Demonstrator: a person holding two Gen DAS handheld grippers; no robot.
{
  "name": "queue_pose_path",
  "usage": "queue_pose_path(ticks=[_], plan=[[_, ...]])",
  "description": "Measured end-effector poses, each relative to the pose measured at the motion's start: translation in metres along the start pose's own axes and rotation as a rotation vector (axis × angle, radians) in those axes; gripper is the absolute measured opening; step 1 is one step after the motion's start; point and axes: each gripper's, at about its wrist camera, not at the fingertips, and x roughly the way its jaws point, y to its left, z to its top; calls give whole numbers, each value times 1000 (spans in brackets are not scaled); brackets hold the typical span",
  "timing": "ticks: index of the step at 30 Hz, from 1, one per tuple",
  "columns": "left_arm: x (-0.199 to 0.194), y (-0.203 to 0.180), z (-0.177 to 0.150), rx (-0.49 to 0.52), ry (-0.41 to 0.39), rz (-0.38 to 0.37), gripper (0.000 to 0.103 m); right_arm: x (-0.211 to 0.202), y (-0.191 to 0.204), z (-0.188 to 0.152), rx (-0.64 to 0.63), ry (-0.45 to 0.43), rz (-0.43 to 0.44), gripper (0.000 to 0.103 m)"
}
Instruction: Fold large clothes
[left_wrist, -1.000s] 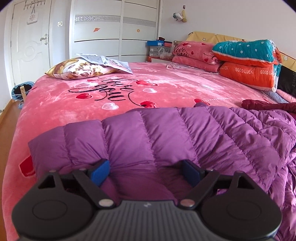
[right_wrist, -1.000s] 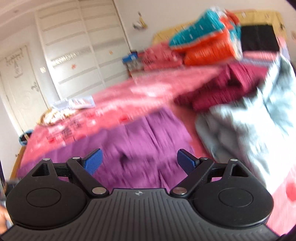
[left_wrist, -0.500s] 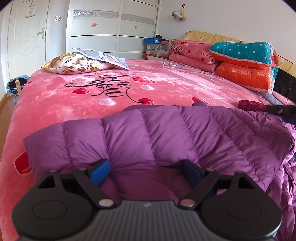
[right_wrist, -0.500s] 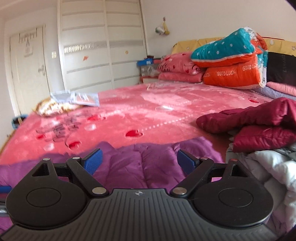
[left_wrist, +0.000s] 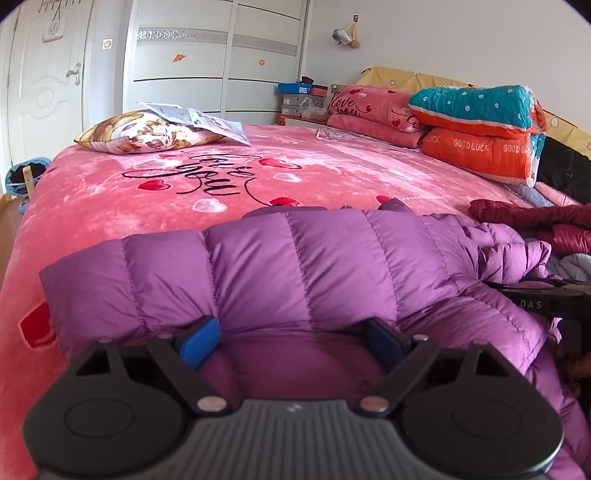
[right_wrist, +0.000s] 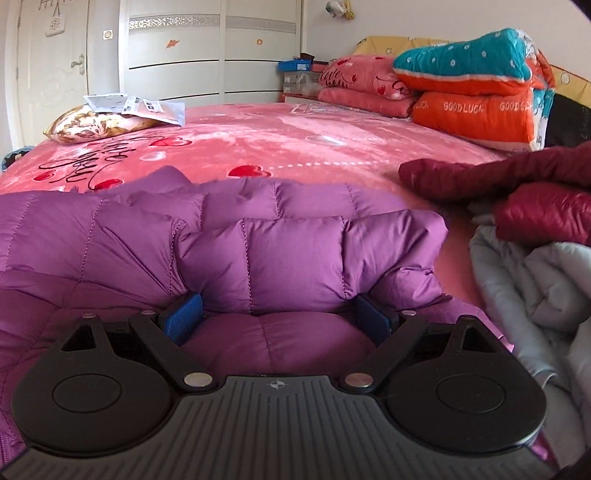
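Observation:
A purple quilted down jacket (left_wrist: 295, 266) lies folded over on the pink bed; it also fills the lower half of the right wrist view (right_wrist: 288, 258). My left gripper (left_wrist: 291, 341) is open, its blue pads pushed in under the folded edge on either side of a bulge of fabric. My right gripper (right_wrist: 279, 319) is open too, its blue pads set against the puffed fold at the jacket's right end. The right gripper's black body shows at the right edge of the left wrist view (left_wrist: 546, 299).
A dark red jacket (right_wrist: 517, 195) and a pale grey jacket (right_wrist: 535, 288) lie heaped to the right. Folded teal and orange quilts (left_wrist: 480, 133) and pink pillows (left_wrist: 369, 110) sit at the headboard. A patterned cushion (left_wrist: 144, 133) with papers lies far left. The pink blanket (left_wrist: 184, 192) covers the bed.
The right gripper swung down from over the bed and now sits low against the jacket's right fold. The left gripper stayed in the fold, with its view tilting slightly.

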Motion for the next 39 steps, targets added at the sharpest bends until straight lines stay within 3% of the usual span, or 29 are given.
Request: queue_pose_path(ticks=[8,12,14,16,20,25,29,32,39], plan=[[4,-8,-4,46,-21,34,90,-2,4,-5,-14,-19,-17,103],[-14,-5,2,35,-41,13,88,-16,3,-11,-29,-11,-26,103],[-33,0,4,24,-84,-15,88,-32,4,-8,-39,-9,-56,103],[-55,11,7,-3,-145,-30,88,-57,6,-10,-22,-61,-69,103],[-86,44,8,-128,-239,-60,91,-103,25,-11,-14,-168,-2,103],[-61,63,4,-180,-147,37,89,-112,72,-11,-90,-135,133,103],[-36,75,-3,-175,-30,122,89,-93,104,-22,-204,-68,122,103],[-25,85,-12,-222,18,108,94,-78,103,-31,-172,-21,118,103],[-12,85,-19,-200,38,116,103,-69,106,-41,-155,-5,120,103]])
